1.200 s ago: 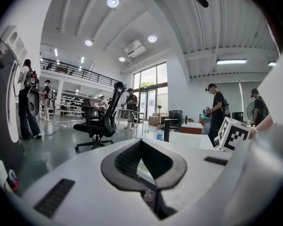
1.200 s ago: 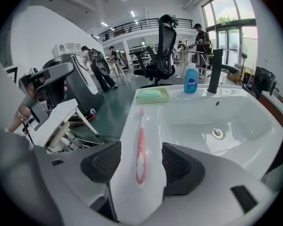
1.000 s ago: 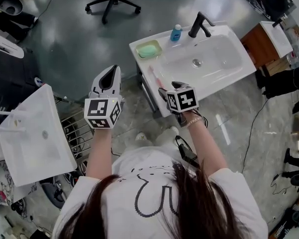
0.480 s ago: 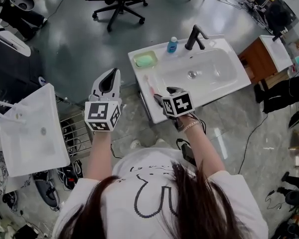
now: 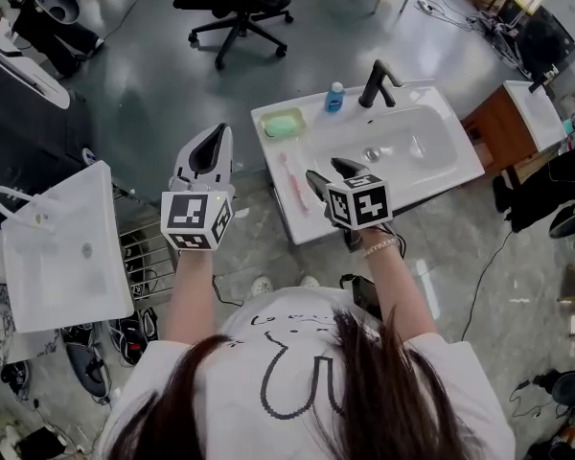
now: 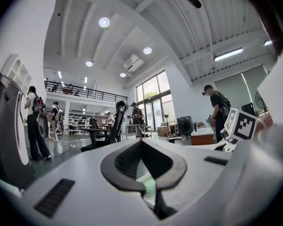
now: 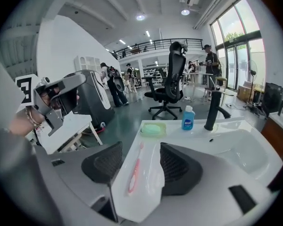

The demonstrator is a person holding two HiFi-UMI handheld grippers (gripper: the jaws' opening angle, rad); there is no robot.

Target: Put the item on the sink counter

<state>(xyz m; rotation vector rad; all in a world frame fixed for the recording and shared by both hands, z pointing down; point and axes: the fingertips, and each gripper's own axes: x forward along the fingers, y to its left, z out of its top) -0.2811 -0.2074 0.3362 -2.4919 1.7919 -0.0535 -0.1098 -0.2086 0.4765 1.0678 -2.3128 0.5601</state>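
A pink toothbrush (image 5: 294, 182) lies flat on the left strip of the white sink counter (image 5: 441, 175), in front of a green soap dish (image 5: 282, 124). In the right gripper view the toothbrush (image 7: 134, 168) shows on the counter between the jaws, untouched. My right gripper (image 5: 328, 171) (image 7: 140, 161) hovers open over the counter's front edge, just right of the toothbrush. My left gripper (image 5: 211, 144) (image 6: 141, 145) is shut on nothing, held over the floor to the left of the sink.
A blue bottle (image 5: 335, 96) and a black faucet (image 5: 378, 81) stand at the back of the counter beside the basin. A second white basin (image 5: 62, 247) sits at the left, an office chair (image 5: 235, 3) behind, a wooden cabinet (image 5: 503, 123) at the right.
My right gripper has shifted a little to the right, away from the toothbrush, which stays lying on the counter. The left gripper holds its place.
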